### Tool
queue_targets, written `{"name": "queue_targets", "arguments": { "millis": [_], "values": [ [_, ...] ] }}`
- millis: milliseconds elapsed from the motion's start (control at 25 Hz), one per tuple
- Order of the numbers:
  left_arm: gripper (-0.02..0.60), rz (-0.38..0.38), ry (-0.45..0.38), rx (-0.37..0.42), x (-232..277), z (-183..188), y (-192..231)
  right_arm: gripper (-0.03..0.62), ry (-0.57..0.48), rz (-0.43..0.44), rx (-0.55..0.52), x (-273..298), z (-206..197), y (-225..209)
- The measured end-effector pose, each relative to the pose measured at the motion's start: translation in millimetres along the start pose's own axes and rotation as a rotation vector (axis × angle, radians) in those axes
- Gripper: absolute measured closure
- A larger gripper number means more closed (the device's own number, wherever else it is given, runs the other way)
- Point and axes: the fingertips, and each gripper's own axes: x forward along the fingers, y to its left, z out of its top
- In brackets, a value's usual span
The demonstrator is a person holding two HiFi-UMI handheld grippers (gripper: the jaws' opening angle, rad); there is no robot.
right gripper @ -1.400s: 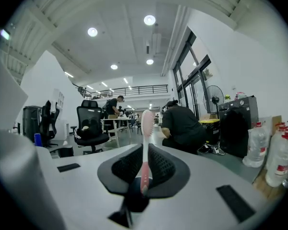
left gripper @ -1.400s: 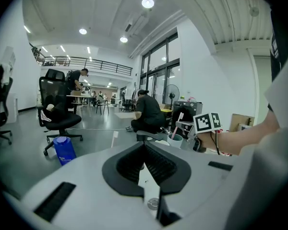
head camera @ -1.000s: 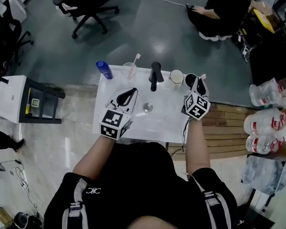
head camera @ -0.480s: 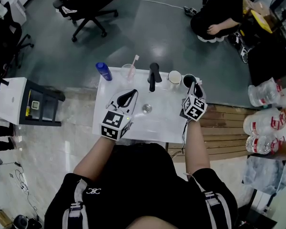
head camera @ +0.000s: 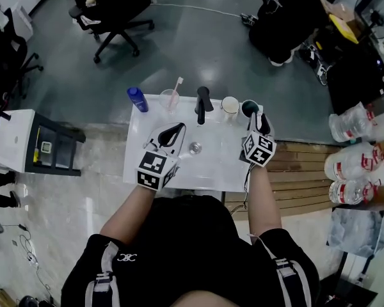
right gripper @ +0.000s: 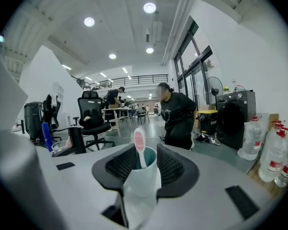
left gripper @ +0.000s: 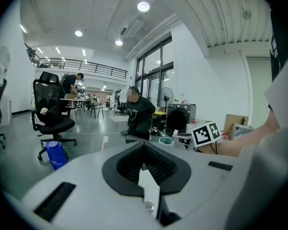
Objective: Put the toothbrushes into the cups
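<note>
A teal cup (right gripper: 143, 186) stands just in front of my right gripper (right gripper: 145, 153), framed by its two black pads. A pink-and-white toothbrush (right gripper: 139, 139) stands upright in it. The right jaws have just been opening; they are open and the pads do not press on the brush. In the head view the right gripper (head camera: 259, 119) is at the teal cup (head camera: 248, 109) on the table's far right. A clear cup (head camera: 171, 100) holds another pink toothbrush (head camera: 177, 85). A white cup (head camera: 230, 105) stands between them. My left gripper (head camera: 178, 128) hovers mid-table, its tips together and nothing in it.
A black faucet (head camera: 203, 102) rises at the far middle of the white sink top (head camera: 211, 171), with a drain (head camera: 195, 148) before it. A blue bottle (head camera: 137, 98) stands at the far left corner. Water bottles (head camera: 355, 165) lie on the floor to the right.
My right gripper moved toward the far edge, up to the teal cup. The toothbrush tip that stuck out above it is no longer there. The left gripper has barely moved.
</note>
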Motion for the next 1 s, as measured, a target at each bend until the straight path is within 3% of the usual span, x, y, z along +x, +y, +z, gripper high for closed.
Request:
{"name": "queue_targets", "arguments": {
  "millis": [360, 680, 800, 1000],
  "values": [
    [0.569, -0.048, -0.039, 0.001, -2, 14, -16, 0.448, -0.111, 0.065, -0.005, -48, 42, 27],
    [0.569, -0.097, -0.111, 0.012, -1, 37, -39, 0.514, -0.244, 0.112, 0.003, -123, 90, 57],
    [0.569, -0.112, -0.124, 0.016, -1, 39, -47, 0.582, -0.270, 0.136, 0.045, -152, 95, 70],
    [0.569, -0.128, -0.143, 0.024, -5, 43, -56, 0.582, -0.282, 0.181, 0.055, -184, 93, 93]
  ]
}}
